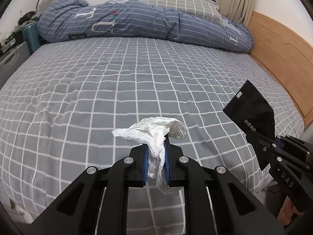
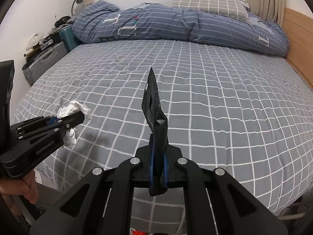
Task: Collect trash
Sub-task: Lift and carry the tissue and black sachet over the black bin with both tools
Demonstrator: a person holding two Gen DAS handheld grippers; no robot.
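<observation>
My left gripper (image 1: 156, 152) clenched on crumpled white tissue (image 1: 156, 129), my right gripper (image 2: 158, 154) clamping black foil sachet (image 2: 154, 105), both above checked bed sheet (image 1: 117, 78).

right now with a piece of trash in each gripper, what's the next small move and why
Probably carry both away from the bed toward a bin, keeping both grippers shut. The left gripper is clamped on the crumpled white tissue and the right gripper on the black sachet, both lifted off the sheet. No other loose trash shows on the bed, and no bin is in view.
</observation>
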